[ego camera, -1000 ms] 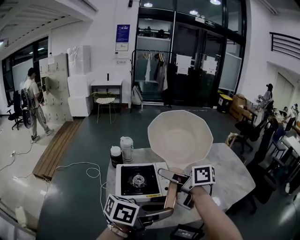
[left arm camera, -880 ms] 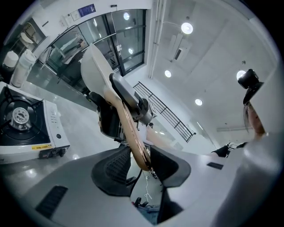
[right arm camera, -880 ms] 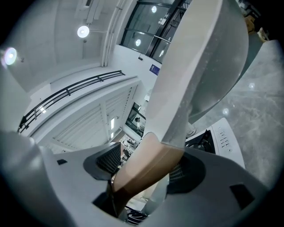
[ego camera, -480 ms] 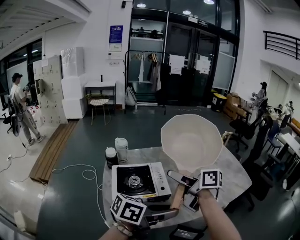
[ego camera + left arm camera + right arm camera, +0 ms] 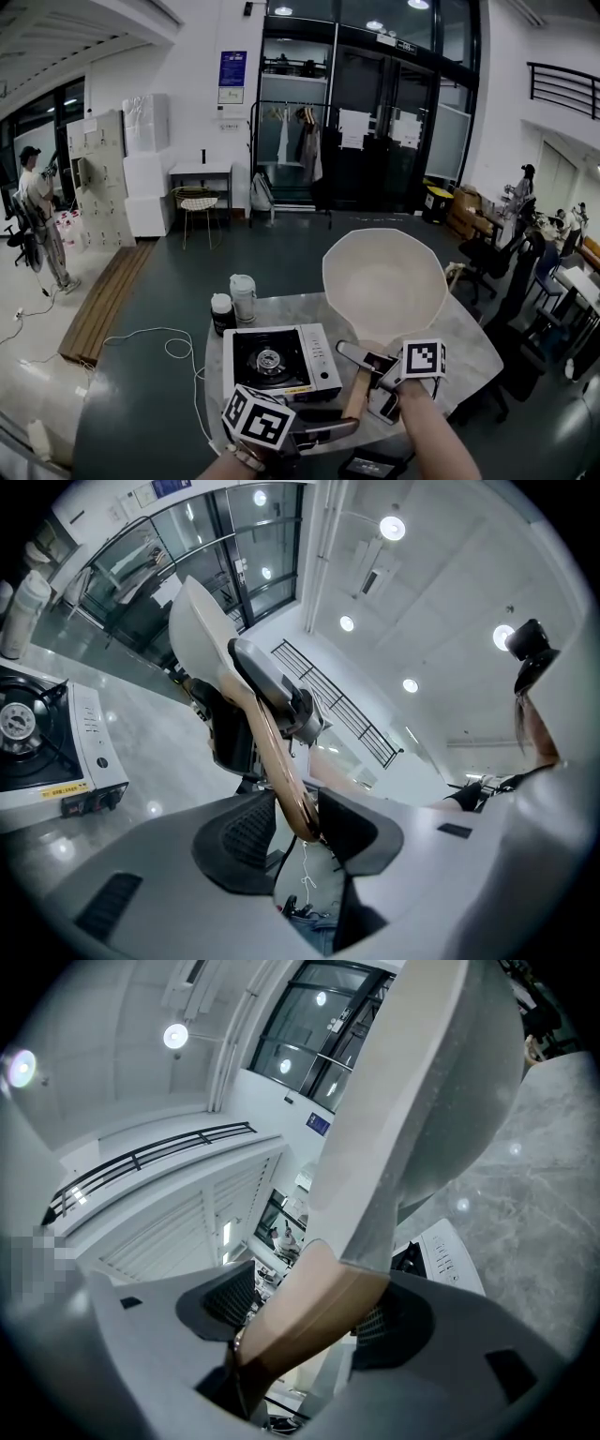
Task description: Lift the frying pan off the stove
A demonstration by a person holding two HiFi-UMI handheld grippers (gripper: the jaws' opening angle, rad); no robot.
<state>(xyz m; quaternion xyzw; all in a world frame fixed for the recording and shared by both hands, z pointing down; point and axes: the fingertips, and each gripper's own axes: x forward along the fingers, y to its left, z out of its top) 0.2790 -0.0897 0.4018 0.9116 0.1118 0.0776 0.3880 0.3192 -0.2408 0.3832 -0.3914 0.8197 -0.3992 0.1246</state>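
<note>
The cream frying pan hangs tilted in the air to the right of the portable gas stove, clear of its burner. Both grippers hold its wooden handle. My left gripper is shut on the handle's near end, its pads pressed on both sides. My right gripper is shut on the handle close to the pan bowl. In the left gripper view the pan stands edge-on above the stove.
The stove sits on a round marble table. A dark jar and a white tumbler stand behind the stove at the table's far left edge. A dark device lies by the near edge. A cable runs over the floor at left.
The pan and both grippers have shifted a little to the right of the stove, mostly in the first half second. Both grips on the handle are unchanged.
</note>
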